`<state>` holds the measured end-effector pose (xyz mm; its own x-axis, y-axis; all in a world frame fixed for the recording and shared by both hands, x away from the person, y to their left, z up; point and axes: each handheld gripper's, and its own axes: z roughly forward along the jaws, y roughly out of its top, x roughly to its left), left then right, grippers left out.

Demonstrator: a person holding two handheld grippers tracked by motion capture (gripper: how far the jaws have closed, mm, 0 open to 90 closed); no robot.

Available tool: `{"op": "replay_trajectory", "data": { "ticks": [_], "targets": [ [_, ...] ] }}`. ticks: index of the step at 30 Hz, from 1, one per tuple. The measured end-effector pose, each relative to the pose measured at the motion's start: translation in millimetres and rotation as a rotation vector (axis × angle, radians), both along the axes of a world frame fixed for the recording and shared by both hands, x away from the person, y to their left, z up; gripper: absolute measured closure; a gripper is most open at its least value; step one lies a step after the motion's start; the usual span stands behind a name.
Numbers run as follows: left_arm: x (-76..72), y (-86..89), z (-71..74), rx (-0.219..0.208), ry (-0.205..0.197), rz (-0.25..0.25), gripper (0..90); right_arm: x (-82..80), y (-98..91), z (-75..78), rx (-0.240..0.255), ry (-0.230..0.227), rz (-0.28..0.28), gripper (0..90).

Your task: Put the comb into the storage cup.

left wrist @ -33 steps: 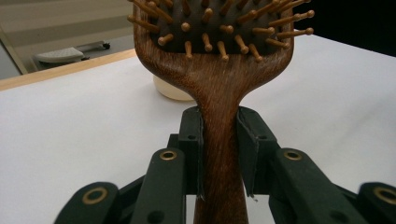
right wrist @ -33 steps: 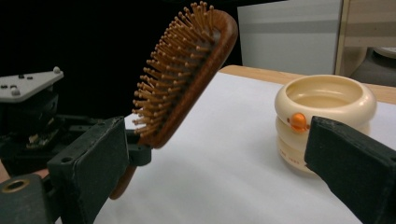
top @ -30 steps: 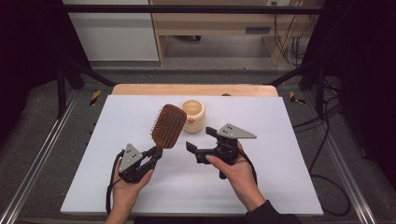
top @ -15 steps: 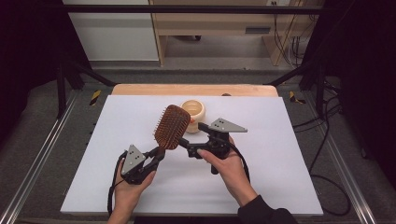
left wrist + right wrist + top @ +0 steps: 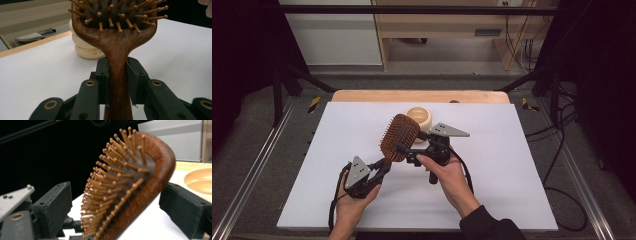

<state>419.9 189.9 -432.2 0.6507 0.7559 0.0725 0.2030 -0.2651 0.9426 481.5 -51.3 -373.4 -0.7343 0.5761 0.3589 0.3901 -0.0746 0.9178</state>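
the left gripper (image 5: 379, 169) is sitting near the near-left of the white table (image 5: 512, 165), held in the person's left hand (image 5: 354, 197), with its grey three-cornered plate facing up. its jaws are clamping the narrow neck of a wooden hairbrush (image 5: 399, 137), one black pad pressing on each side of the handle just below the head, as the left gripper view is showing (image 5: 117, 82). the hairbrush (image 5: 117, 37) is rising from that grip and leaning away to the far right, clear of the table, its bristled face turned towards the near side and slightly up.

just to the right of the brush head, the right gripper (image 5: 404, 152) is pointing left at it from the person's right hand (image 5: 447, 172). its jaws have just been closing, and the brush head is standing between them. in the right gripper view (image 5: 115, 207) one pad is lying on the bristle side and the other is lying behind the wooden back of the hairbrush (image 5: 140, 192), each with a visible gap, so these jaws are still standing apart and not pressing on it.

beyond the brush head, towards the far side of the table, a small cream-coloured bowl (image 5: 419, 116) is resting on the surface; its pale, ribbed side is showing behind the brush in the left gripper view (image 5: 82, 47)
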Motion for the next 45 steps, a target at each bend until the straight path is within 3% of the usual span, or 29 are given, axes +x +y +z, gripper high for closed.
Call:
{"op": "replay_trajectory", "data": {
  "ticks": [7,20,31,45],
  "targets": [
    [-1.4,0.0,0.8,-0.010,-0.010,-0.010,72.4,7.3,-0.1,3.0,0.077,0.043,0.018,19.6],
    [-2.5,-2.2,0.4,-0.016,-0.018,-0.030,72.3,13.2,-2.0,3.1,0.145,0.081,0.034,36.8],
    [0.6,-0.1,-3.1,-0.027,0.004,-0.023,72.4,12.2,0.1,2.2,0.176,0.095,0.042,49.7],
    [3.8,-0.2,-8.7,-0.065,0.043,-0.010,72.0,11.0,8.1,3.2,0.161,0.094,0.033,52.7]
  ]
}}
